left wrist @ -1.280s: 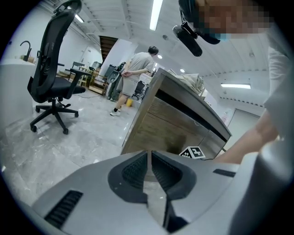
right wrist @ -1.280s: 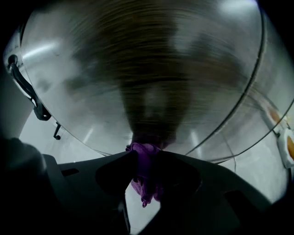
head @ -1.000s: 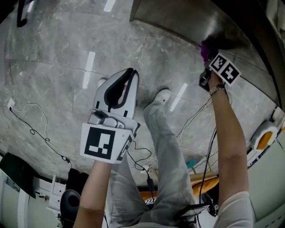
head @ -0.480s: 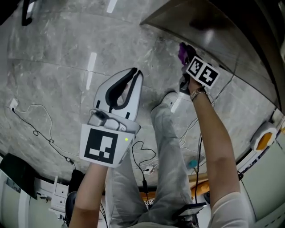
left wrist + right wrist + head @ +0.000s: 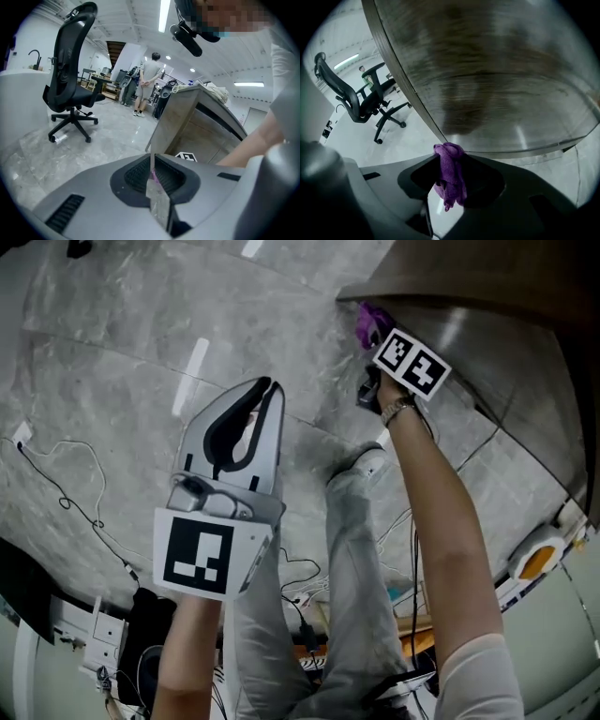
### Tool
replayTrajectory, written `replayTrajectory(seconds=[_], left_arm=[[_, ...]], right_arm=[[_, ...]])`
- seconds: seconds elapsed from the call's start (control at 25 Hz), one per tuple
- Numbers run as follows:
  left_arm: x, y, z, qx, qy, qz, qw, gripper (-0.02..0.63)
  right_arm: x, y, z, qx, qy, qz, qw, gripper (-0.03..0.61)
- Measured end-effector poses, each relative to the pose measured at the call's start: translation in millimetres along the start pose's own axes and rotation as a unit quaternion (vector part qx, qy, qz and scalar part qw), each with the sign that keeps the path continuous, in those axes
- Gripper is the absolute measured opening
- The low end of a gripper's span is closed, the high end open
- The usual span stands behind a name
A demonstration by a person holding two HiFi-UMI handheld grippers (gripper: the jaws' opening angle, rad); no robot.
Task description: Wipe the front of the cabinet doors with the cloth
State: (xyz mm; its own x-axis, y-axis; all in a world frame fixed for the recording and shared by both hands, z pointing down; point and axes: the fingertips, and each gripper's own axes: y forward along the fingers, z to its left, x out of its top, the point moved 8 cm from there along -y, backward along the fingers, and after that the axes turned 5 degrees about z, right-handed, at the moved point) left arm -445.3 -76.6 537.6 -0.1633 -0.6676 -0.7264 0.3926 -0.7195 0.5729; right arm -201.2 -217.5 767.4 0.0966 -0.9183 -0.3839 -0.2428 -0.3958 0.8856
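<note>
Hard to see: the cabinet door (image 5: 497,70) was smeared with blur in the right gripper view, so its grain and any marks could not be read. In the head view its top was cut off by the frame's upper edge at 1 o'clock. The cabinet's inside was hidden from every view.
Cloth: a small purple cloth (image 5: 450,176), bunched into a wad, sat at the door's lower left corner. Whether it pressed on the wood or only met its edge could not be told.
Cloth direction: in the right gripper view its long axis ran from 12 to 6 o'clock. The rounded upper end pointed at the door and a loose tail hung towards 6. In the head view it stuck out at 11 o'clock from the marker cube (image 5: 411,362).
Right tongs: the right gripper (image 5: 451,157) was clenched on the cloth, its two jaws pinching the wad between them, at the end of an outstretched bare arm.
Left tongs: the left gripper (image 5: 265,388) had its jaws closed together on nothing. It was held well apart from the door, at 9 o'clock of the right one.
Surroundings: a grey marbled floor (image 5: 112,352) lay below, with thin cables (image 5: 75,493) trailing at 8 o'clock. A black office chair (image 5: 70,84) stood at 10 o'clock in the left gripper view. A person (image 5: 150,77) stood far off, back turned.
</note>
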Motion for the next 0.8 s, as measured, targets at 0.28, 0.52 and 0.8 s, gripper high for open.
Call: replayTrajectory(seconds=[0.28,0.52,0.8], left_arm=[[-23.1,6.5,1.4,0.04,-0.011,-0.011,0.9991,0.015],[-32.1,28.4,-57.1,0.026,-0.016,-0.025,0.9992,0.015],[-57.5,54.1,-126.7,-0.002,-0.013,-0.009,0.9999,0.015]], right_arm=[[14.7,23.3,-21.0,-0.005,0.007,-0.004,1.0,0.155],[9.8,9.8,-77.8,-0.01,-0.003,0.011,1.0,0.155],[-4.7,-22.5,-185.5,-0.057,0.022,0.013,0.998,0.154]])
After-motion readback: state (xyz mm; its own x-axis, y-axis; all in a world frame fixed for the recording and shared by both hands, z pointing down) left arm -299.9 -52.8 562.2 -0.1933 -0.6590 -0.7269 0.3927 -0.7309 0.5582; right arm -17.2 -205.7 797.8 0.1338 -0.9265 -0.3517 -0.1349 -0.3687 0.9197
